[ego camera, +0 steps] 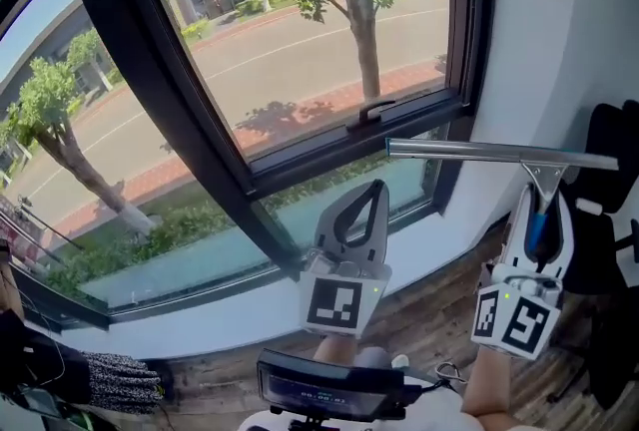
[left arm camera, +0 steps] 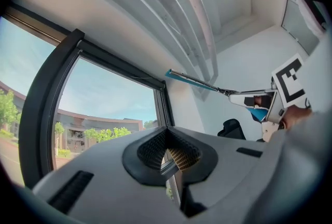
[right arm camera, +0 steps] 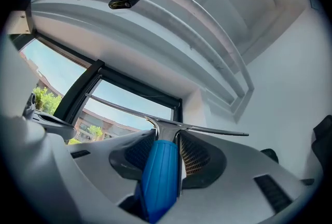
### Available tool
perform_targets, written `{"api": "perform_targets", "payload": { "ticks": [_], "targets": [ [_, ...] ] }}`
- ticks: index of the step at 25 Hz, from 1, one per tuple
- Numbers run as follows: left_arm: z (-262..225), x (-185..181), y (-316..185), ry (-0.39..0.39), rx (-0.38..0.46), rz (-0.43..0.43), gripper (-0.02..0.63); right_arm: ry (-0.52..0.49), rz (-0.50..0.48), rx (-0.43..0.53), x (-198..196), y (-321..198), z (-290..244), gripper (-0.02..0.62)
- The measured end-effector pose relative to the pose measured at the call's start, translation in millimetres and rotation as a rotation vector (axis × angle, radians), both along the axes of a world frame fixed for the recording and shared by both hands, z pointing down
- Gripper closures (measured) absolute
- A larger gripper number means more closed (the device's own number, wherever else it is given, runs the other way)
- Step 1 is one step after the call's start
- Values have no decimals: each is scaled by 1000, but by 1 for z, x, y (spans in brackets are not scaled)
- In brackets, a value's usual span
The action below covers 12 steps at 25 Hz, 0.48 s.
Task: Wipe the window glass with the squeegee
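The squeegee has a blue handle (ego camera: 538, 230) and a long metal blade (ego camera: 499, 153) held level, just right of the window's black frame (ego camera: 462, 40). My right gripper (ego camera: 540, 207) is shut on the blue handle (right arm camera: 158, 179), and the blade (right arm camera: 155, 122) crosses in front of its jaws. The blade is off the window glass (ego camera: 300, 50), in front of the white wall. My left gripper (ego camera: 373, 190) is shut with nothing in it, below the lower pane (ego camera: 230, 249). From the left gripper view, its pads (left arm camera: 171, 151) meet and the squeegee (left arm camera: 197, 82) shows at upper right.
A black window handle (ego camera: 376, 109) sits on the sash's lower rail. A white sill (ego camera: 200, 319) runs under the window above a wooden floor (ego camera: 429, 319). Dark objects (ego camera: 611, 150) stand at the far right, and dark fabric (ego camera: 100, 381) lies at bottom left.
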State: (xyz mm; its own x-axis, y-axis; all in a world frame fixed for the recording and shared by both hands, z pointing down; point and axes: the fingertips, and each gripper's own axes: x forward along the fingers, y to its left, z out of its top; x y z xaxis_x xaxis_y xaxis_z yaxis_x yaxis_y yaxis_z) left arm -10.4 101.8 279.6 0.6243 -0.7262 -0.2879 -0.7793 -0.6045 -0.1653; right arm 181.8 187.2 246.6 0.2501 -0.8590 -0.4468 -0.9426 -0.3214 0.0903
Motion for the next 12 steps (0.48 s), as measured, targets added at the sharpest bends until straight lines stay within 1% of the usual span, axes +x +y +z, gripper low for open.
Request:
{"api": "perform_targets", "payload": {
  "ticks": [5, 12],
  "targets": [
    [5, -19, -26, 2, -14, -93, 604, -3, -81, -16, -8, -44, 7, 446],
    [5, -50, -84, -4, -14, -176, 604, 6, -176, -15, -40, -122, 6, 446]
  ]
}}
